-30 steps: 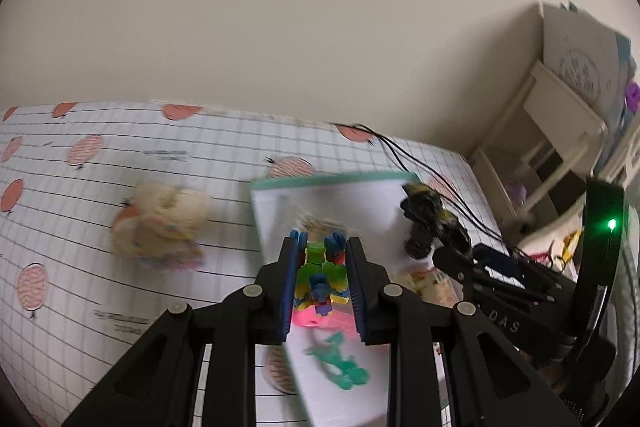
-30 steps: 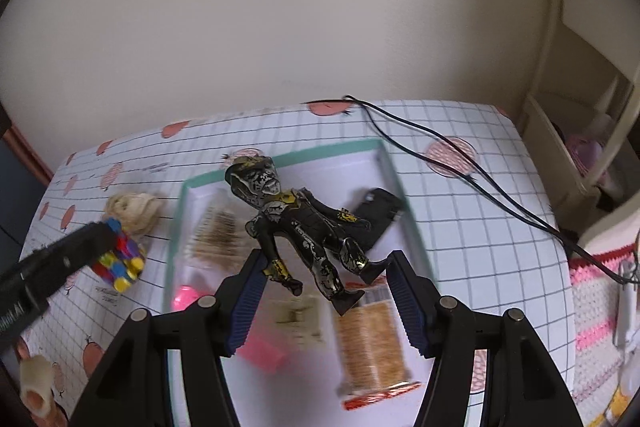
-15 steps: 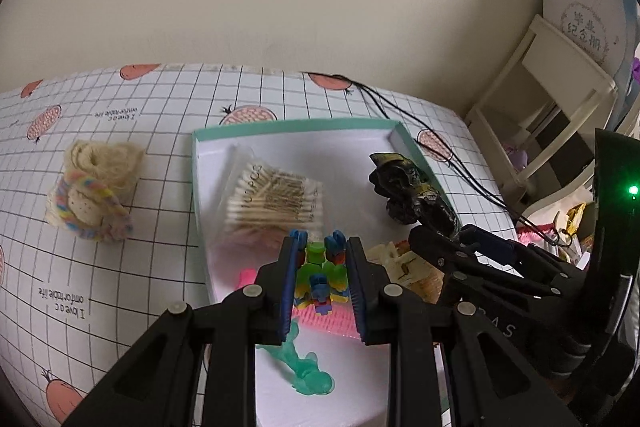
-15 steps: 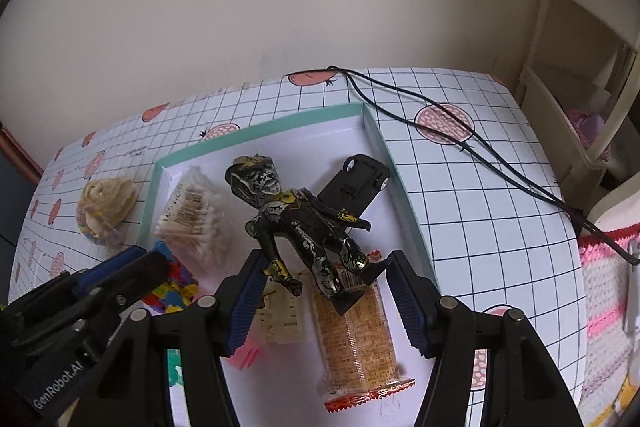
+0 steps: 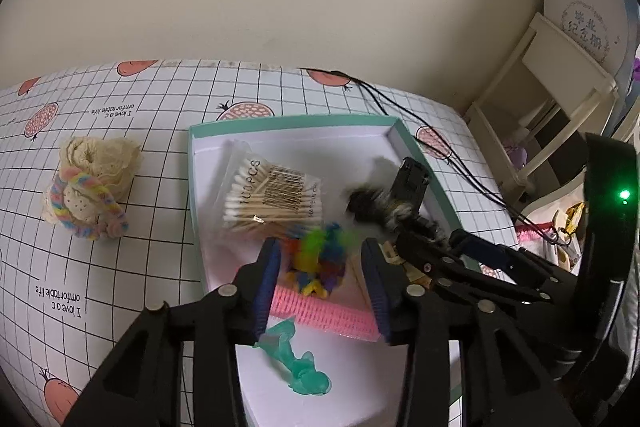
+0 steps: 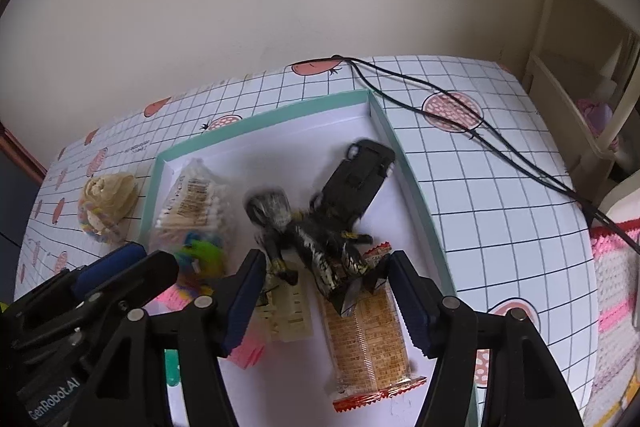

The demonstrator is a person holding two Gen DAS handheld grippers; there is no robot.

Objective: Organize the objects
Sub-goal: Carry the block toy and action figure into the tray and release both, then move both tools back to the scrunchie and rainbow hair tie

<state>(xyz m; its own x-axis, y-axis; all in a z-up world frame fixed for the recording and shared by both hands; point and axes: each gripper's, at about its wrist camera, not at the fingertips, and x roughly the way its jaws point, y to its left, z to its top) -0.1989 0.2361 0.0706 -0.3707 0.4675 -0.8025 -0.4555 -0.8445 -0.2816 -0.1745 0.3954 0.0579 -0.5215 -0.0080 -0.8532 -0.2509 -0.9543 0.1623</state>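
A teal-rimmed white box (image 5: pixel 288 121) lies on the checked tablecloth. My left gripper (image 5: pixel 320 263) stands open over its near half; a colourful block toy (image 5: pixel 320 255) shows blurred between the spread fingers, touching neither. My right gripper (image 6: pixel 326 263) is open too. A black and gold figure (image 6: pixel 312 239), blurred, lies past its fingertips beside a black toy car (image 6: pixel 360 175). Inside the box are also a cotton swab pack (image 5: pixel 272 195), a pink net strip (image 5: pixel 320 311), a green toy (image 5: pixel 296 359) and a biscuit pack (image 6: pixel 368 339).
A cream lace roll with a rainbow band (image 5: pixel 92 187) sits on the cloth left of the box. Black cables (image 6: pixel 460 115) run across the table's far right corner. A cream shelf unit (image 5: pixel 552 99) stands beyond the right edge. A plain wall rises behind the table.
Both grippers moved in over the box. The left one opened and let go of the block toy. The figure left the right gripper's fingers and dropped into the box.
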